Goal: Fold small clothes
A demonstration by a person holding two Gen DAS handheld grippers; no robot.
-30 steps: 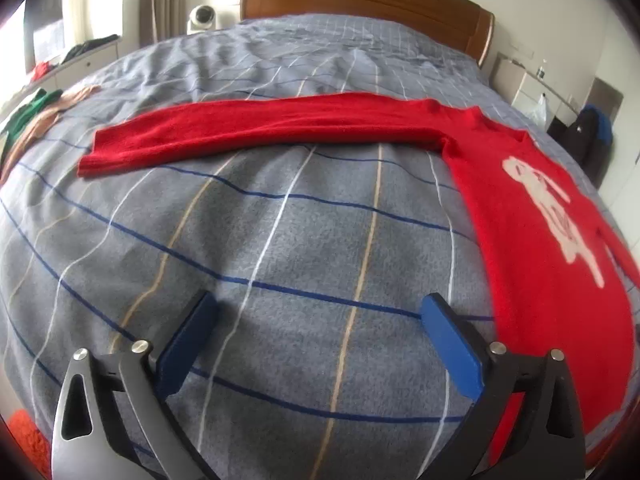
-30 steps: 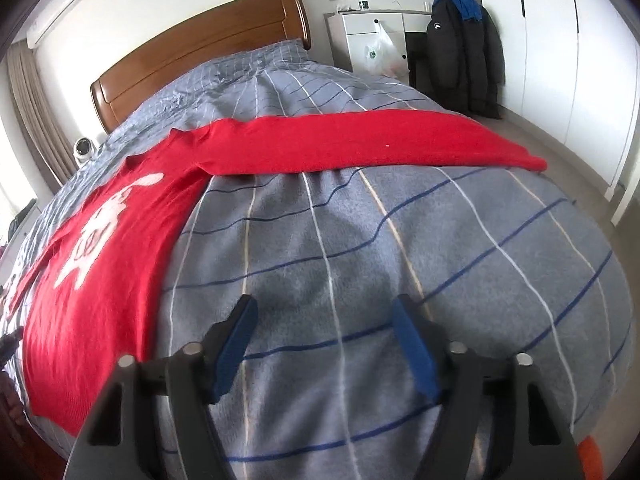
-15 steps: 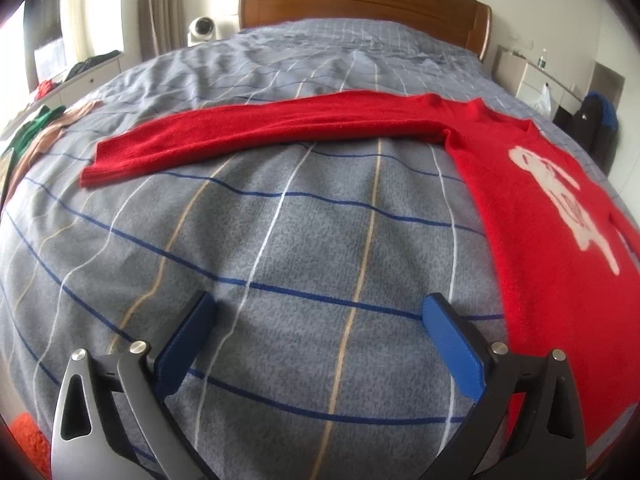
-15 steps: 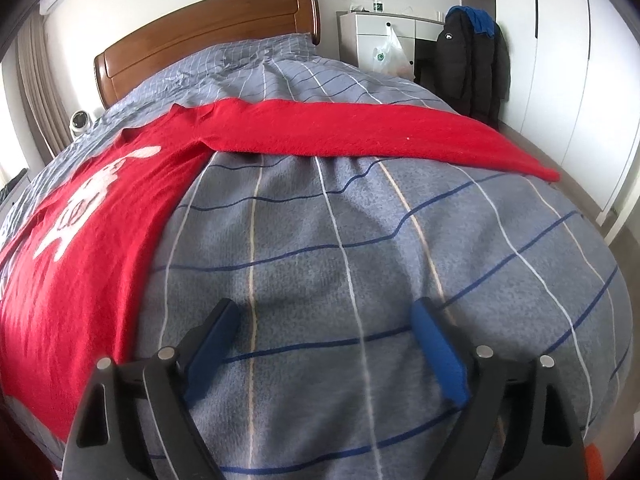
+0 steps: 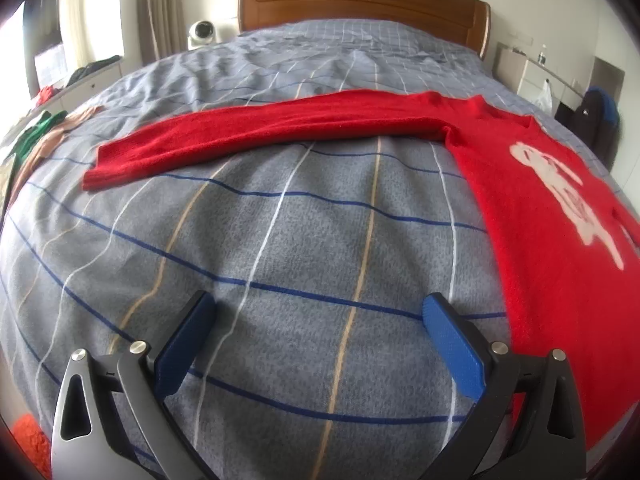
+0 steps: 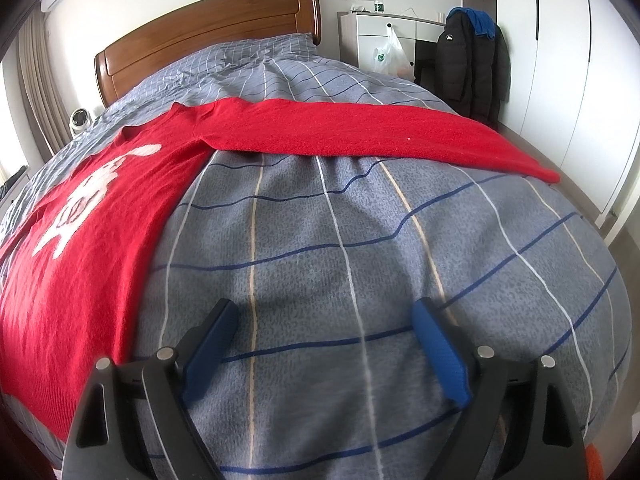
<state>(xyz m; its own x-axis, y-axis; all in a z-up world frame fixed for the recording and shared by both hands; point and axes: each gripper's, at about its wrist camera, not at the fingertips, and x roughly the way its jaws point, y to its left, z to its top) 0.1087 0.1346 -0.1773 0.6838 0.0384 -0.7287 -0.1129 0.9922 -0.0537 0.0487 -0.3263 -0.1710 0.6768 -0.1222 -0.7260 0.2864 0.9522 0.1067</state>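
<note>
A red sweater (image 5: pixel 532 216) with a white print lies flat on the grey checked bed cover (image 5: pixel 280 240). Its one sleeve (image 5: pixel 256 136) stretches left in the left wrist view. The sweater body (image 6: pixel 80 248) shows in the right wrist view, with the other sleeve (image 6: pixel 380 136) stretched right to the bed's edge. My left gripper (image 5: pixel 318 308) is open and empty, low over the cover left of the sweater body. My right gripper (image 6: pixel 324 312) is open and empty, low over the cover right of the body.
A wooden headboard (image 5: pixel 360 4) stands at the far end. Green and beige clothes (image 5: pixel 36 140) lie at the bed's left edge. A dark jacket (image 6: pixel 472 64) hangs by white wardrobes (image 6: pixel 560 60) on the right. An orange item (image 5: pixel 28 440) shows at the lower left.
Both grippers have tilted and moved slightly; the sweater now sits lower in the left view. The right gripper's jaws have spread wider. The sweater has not moved.
</note>
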